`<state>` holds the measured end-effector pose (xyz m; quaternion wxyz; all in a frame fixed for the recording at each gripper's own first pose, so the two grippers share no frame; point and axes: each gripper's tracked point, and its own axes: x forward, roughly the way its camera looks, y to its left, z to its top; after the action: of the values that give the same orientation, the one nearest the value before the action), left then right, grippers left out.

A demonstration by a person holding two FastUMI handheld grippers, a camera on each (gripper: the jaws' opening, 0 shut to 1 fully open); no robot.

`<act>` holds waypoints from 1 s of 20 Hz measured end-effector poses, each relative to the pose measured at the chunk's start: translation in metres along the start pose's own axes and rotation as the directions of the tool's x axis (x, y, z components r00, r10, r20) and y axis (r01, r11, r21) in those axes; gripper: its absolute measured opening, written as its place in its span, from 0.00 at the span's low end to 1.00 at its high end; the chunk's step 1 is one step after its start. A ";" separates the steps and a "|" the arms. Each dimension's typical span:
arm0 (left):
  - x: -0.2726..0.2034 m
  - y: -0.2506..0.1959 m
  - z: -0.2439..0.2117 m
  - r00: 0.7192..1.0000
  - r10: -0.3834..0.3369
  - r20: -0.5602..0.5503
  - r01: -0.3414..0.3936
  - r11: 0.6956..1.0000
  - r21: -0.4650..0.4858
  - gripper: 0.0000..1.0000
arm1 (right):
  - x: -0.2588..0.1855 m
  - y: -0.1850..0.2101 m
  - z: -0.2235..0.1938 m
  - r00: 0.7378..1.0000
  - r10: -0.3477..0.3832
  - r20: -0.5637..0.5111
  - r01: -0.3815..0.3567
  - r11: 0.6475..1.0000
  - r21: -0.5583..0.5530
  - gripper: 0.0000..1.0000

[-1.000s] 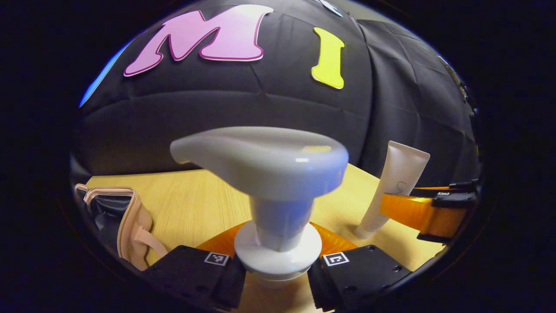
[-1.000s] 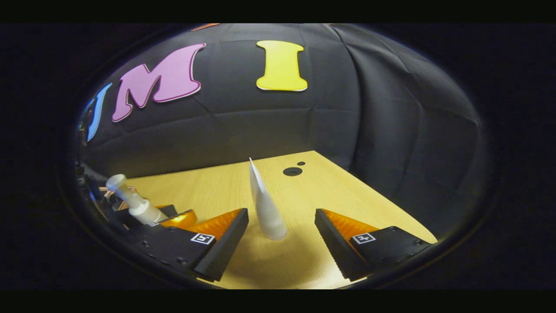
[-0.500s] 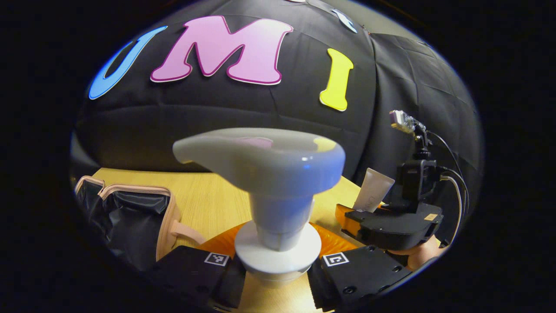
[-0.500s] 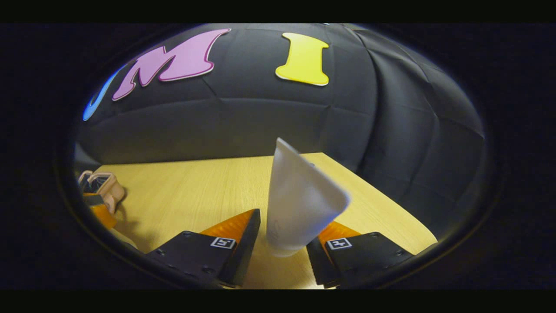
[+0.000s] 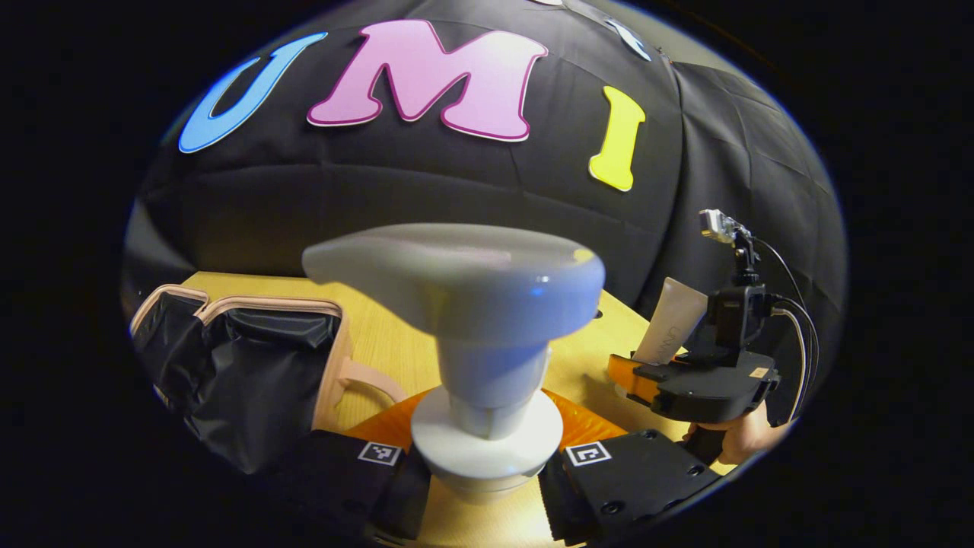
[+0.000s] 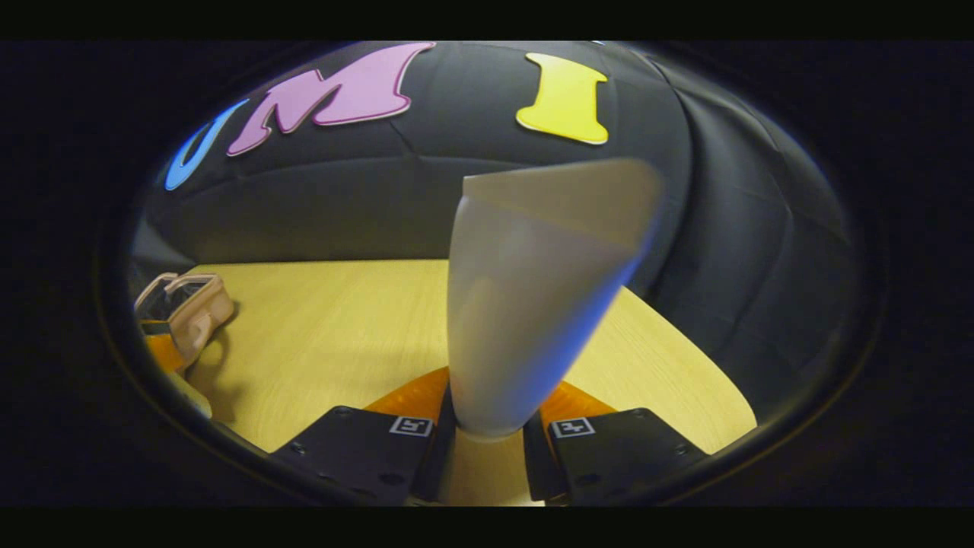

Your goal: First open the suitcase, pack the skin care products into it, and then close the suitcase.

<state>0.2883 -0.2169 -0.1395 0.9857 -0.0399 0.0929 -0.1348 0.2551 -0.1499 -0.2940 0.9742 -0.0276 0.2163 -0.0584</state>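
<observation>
**Two products gripped, suitcase open and waiting**

Two skin care items sit in our tongs at once. In the left gripper view, our left gripper [image 5: 483, 487] is closed narrow on the pump bottle [image 5: 464, 304], both fingers pressing just under its white collar; we hold it there, we judge, because the neck gives a firm ledge and keeps the bottle upright. Its broad pump head covers the centre of the frame and hides much of the wooden table [image 5: 396, 350] behind it, while the bottle's body is cut off below the fingers.

In the right gripper view, our right gripper [image 6: 487, 449] is closed narrow on the white tube [image 6: 525, 304], pinching its lower end so the flat crimped end points up. The tube's top edge is blurred, and we cannot make out its cap. Seen from the left gripper view, the same gripper appears at the right of the frame with a hand [image 5: 742, 438] under it and the tube rising from it.

The suitcase [image 5: 243, 373] lies open at the lower left of the left gripper view, pink-rimmed with a black lining, and appears small at the left edge of the right gripper view. Its interior is dark and partly cut off, so we cannot tell what it already holds. Both products look ready to be carried there.
</observation>
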 end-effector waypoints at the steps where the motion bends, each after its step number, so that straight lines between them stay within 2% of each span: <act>1: -0.014 0.006 0.014 0.999 0.005 0.039 -0.005 1.000 -0.003 0.64 | -0.013 0.009 0.015 0.999 0.025 0.031 -0.025 1.000 -0.002 0.41; 5: -0.066 0.061 0.048 0.994 0.091 0.056 -0.088 0.995 -0.047 0.63 | -0.068 0.053 0.065 0.985 0.133 0.107 -0.129 0.991 -0.038 0.41; 7: -0.090 0.121 0.058 0.978 0.205 0.051 -0.205 0.979 -0.005 0.63 | -0.090 0.083 0.079 0.974 0.195 0.119 -0.193 0.981 -0.031 0.41; 8: -0.096 0.145 0.061 0.970 0.239 0.038 -0.239 0.971 0.010 0.64 | -0.099 0.098 0.081 0.968 0.219 0.119 -0.216 0.976 -0.039 0.41; 9: -0.100 0.166 0.059 0.966 0.260 0.019 -0.260 0.966 0.012 0.63 | -0.109 0.114 0.085 0.964 0.240 0.114 -0.237 0.971 -0.045 0.36; 10: -0.100 0.181 0.050 0.963 0.270 -0.009 -0.270 0.963 0.008 0.63 | -0.118 0.132 0.087 0.956 0.269 0.117 -0.265 0.963 -0.049 0.41; 12: -0.086 0.220 0.025 0.950 0.289 -0.116 -0.289 0.957 0.017 0.63 | -0.140 0.182 0.089 0.930 0.351 0.110 -0.348 0.936 -0.049 0.41; 14: -0.065 0.246 0.006 0.940 0.294 -0.175 -0.291 0.956 0.044 0.64 | -0.154 0.218 0.091 0.905 0.412 0.107 -0.408 0.911 -0.062 0.41; 15: -0.057 0.251 -0.003 0.935 0.284 -0.214 -0.280 0.959 0.049 0.64 | -0.161 0.237 0.091 0.890 0.444 0.105 -0.439 0.896 -0.071 0.36; 16: -0.049 0.254 -0.013 0.923 0.274 -0.271 -0.268 0.961 0.062 0.64 | -0.168 0.253 0.091 0.875 0.473 0.103 -0.467 0.881 -0.078 0.41; 17: -0.044 0.259 -0.021 0.910 0.279 -0.308 -0.269 0.960 0.074 0.63 | -0.176 0.270 0.089 0.859 0.502 0.101 -0.496 0.865 -0.083 0.41; 18: -0.037 0.262 -0.031 0.890 0.283 -0.356 -0.275 0.959 0.075 0.64 | -0.183 0.285 0.088 0.843 0.529 0.096 -0.522 0.849 -0.086 0.36; 19: -0.029 0.263 -0.037 0.885 0.275 -0.375 -0.272 0.960 0.061 0.64 | -0.189 0.298 0.085 0.830 0.551 0.087 -0.544 0.834 -0.088 0.36; 20: -0.026 0.264 -0.045 0.868 0.265 -0.420 -0.275 0.961 0.039 0.64 | -0.193 0.308 0.082 0.817 0.571 0.079 -0.565 0.821 -0.087 0.36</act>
<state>0.3230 0.0412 -0.2068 0.9509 -0.0072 0.3094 -0.0002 0.1482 0.1826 -0.1636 0.9557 0.0060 0.1663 0.2426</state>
